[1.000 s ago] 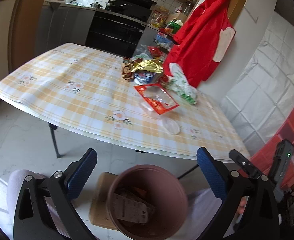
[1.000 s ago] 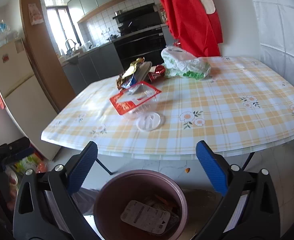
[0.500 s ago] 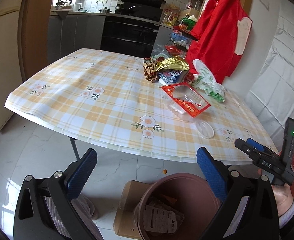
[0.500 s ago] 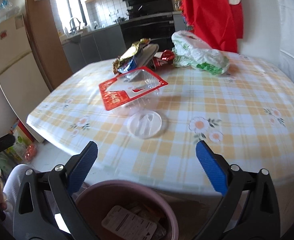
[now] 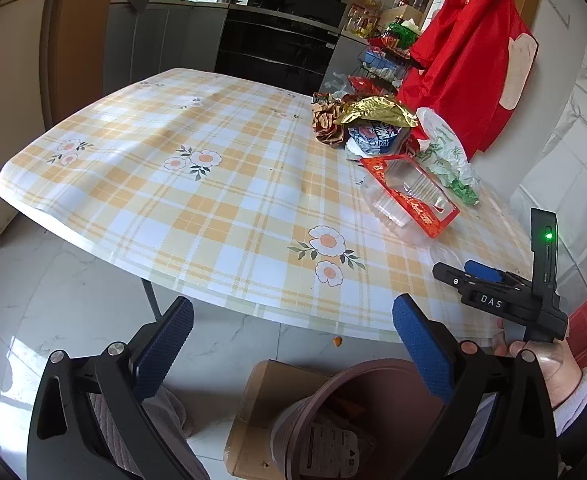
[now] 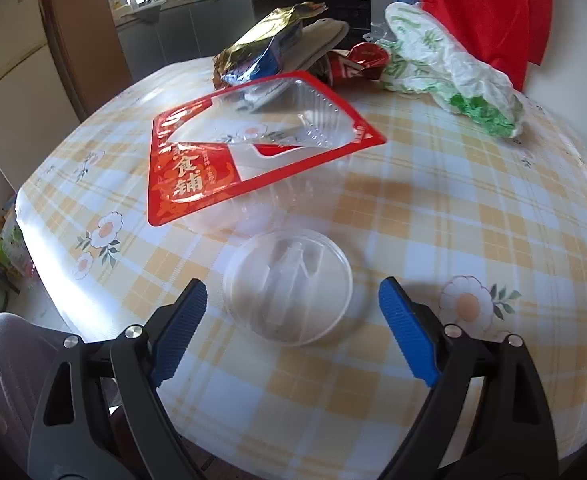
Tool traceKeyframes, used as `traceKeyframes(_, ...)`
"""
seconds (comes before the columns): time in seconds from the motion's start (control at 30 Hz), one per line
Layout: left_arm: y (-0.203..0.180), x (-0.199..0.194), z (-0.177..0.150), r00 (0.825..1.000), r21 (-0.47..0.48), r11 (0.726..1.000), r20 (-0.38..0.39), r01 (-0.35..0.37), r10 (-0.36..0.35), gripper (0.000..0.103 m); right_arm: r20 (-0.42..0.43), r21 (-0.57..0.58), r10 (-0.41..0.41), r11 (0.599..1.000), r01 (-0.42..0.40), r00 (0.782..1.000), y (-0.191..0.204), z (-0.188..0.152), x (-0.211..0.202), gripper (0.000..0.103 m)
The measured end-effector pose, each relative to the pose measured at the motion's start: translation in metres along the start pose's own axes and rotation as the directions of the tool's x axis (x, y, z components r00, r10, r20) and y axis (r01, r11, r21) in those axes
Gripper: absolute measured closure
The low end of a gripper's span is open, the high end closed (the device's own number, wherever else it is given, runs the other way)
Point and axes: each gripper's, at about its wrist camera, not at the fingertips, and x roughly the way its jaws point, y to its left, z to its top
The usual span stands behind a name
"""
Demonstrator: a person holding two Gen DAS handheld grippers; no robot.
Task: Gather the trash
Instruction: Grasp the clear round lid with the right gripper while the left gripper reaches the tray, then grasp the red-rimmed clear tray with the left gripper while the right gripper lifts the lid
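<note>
- Since a second ago my right gripper (image 6: 291, 324) has swung from above the bin to low over the worktop (image 6: 473, 208), and the clear round lid (image 6: 287, 286) now fills the space ahead of its fingers.
- Right fingers are wide apart and closing; the lid lies flat between the two blue pads (image 6: 179, 332), a little beyond their tips, and neither pad touches it.
- At 11 o'clock from the lid, just beside it, sits the clear plastic tray with its red printed film (image 6: 197, 168) peeled half open.
- Farther back at 12 o'clock lies the heap of wrappers, topped by a gold foil bag (image 6: 265, 36); a crumpled white and green plastic bag (image 6: 449, 68) lies at 1 o'clock.
- My left gripper (image 5: 289, 344) hangs off the worktop's near edge, over the floor, fingers wide open with nothing between them.
- In the left view the brown bin (image 5: 333, 412) stands on the floor at 6 o'clock, holding a printed wrapper (image 5: 329, 450), with a cardboard box (image 5: 265, 392) touching its left side.
- At 3 o'clock in that view I see my right hand (image 5: 549, 364) gripping the handle of the right gripper, a green light lit on it.
- A red garment (image 5: 473, 52) hangs on the wall at 1 o'clock.
</note>
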Motion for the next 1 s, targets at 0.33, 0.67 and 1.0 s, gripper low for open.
traceKeyframes(0.33, -0.003, 0.012, 0.000, 1.000, -0.004, 1.000, -0.020, 0.014, -0.014, 0.006, 0.006, -0.068, -0.013, 0.998, 0.014, 1.000, 0.008, 0.000, 0.001, 0.036)
traceKeyframes(0.67, -0.025, 0.017, 0.017, 0.995, -0.002, 0.995, -0.013, 0.100, -0.100, 0.012, 0.063, 0.079, 0.040, 0.996, -0.045, 0.997, -0.010, -0.015, -0.027, 0.036)
traceKeyframes(1.0, -0.073, 0.082, 0.056, 0.911, -0.267, 0.899, -0.130, 0.347, -0.391, 0.056, 0.126, 0.167, 0.065, 0.982, -0.085, 0.990, -0.035, -0.031, -0.053, 0.036)
